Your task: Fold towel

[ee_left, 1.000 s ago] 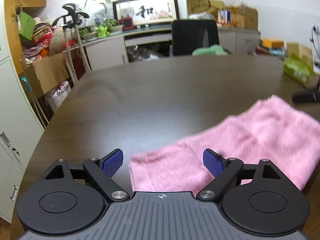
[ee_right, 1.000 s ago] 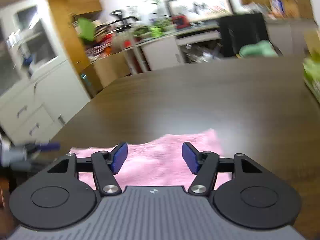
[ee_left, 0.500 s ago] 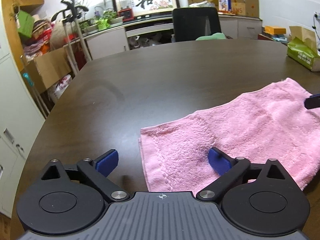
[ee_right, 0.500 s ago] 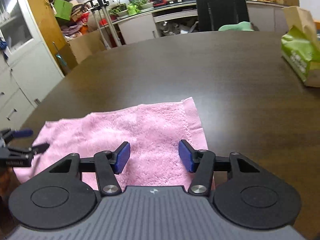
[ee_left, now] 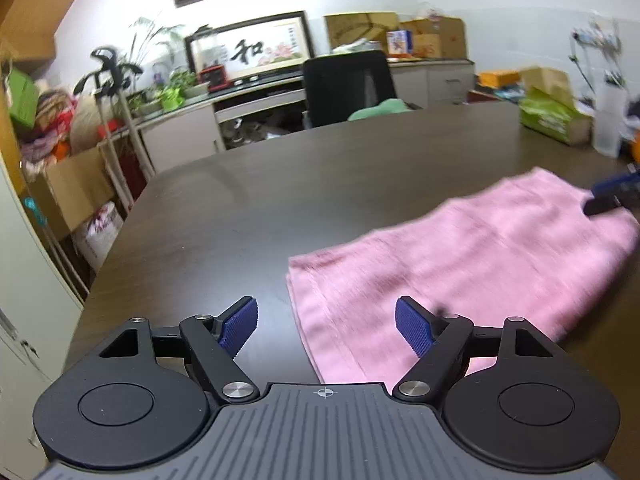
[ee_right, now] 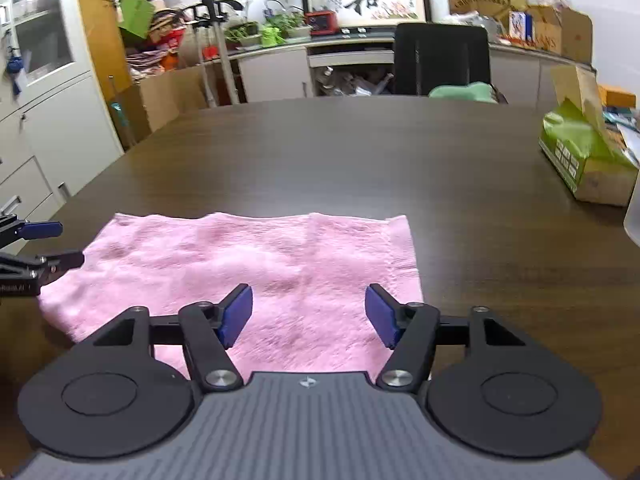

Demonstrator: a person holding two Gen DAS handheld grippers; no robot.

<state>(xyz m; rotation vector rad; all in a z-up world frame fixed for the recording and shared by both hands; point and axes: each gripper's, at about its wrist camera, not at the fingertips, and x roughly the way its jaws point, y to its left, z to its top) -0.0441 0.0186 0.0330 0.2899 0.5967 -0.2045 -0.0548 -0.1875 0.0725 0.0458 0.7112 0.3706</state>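
A pink towel (ee_left: 460,264) lies flat on the dark wooden table (ee_left: 280,200); it also shows in the right wrist view (ee_right: 248,264). My left gripper (ee_left: 326,322) is open and empty, above the towel's near left corner. My right gripper (ee_right: 308,314) is open and empty, over the towel's near right part. The right gripper's fingers (ee_left: 608,196) show at the towel's far right in the left wrist view. The left gripper's fingers (ee_right: 40,244) show at the towel's left end in the right wrist view.
A green tissue box (ee_right: 580,160) stands at the table's right edge. A black chair (ee_right: 440,60) with a green cushion (ee_right: 464,92) is at the far side. Cabinets (ee_right: 52,132) and cardboard boxes (ee_left: 76,188) stand left of the table.
Both grippers have pulled back and risen a little from the towel. The left gripper's fingers have come closer together but stay open. The towel lies still.
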